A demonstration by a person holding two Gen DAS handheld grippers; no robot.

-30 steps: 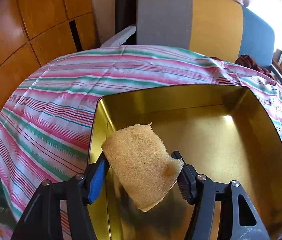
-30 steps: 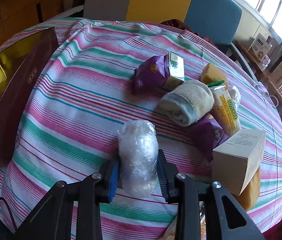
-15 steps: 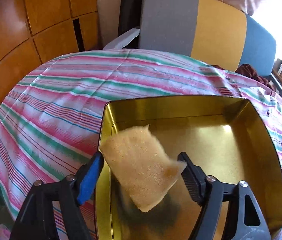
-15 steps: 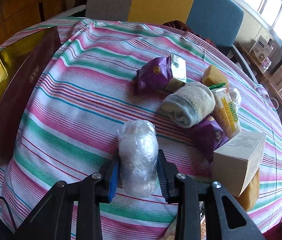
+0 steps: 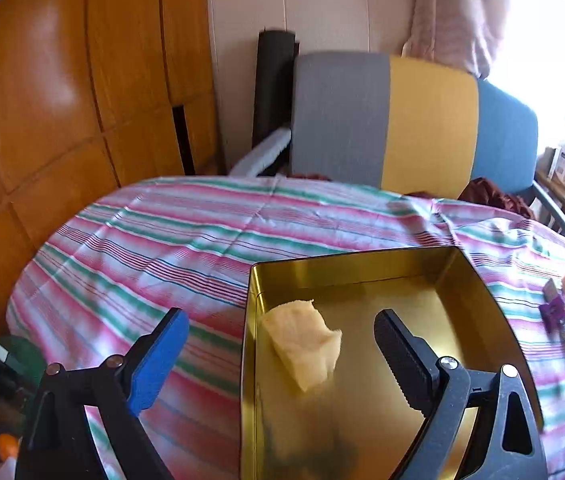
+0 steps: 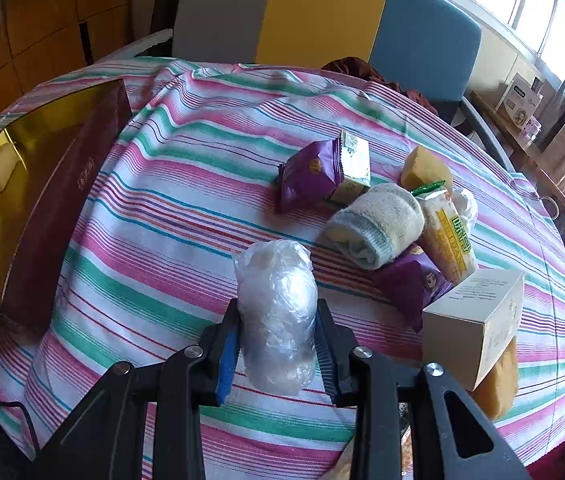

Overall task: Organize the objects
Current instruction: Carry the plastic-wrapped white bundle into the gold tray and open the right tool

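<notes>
Yellow sponge: lies in the gold tin, between the just-opened, spread jaws of the left gripper, touching neither. Right gripper pinches a clear plastic-wrapped roll. Snack packets, rolled sock and carton remain on the striped cloth.

round table under a pink, green and white striped cloth. on it: a gold-lined tin box with dark red sides at the left edge; two purple snack packets; a small green-printed carton; a rolled sock; a yellow wrapped packet; a yellow sponge; a cream cardboard box.
</notes>
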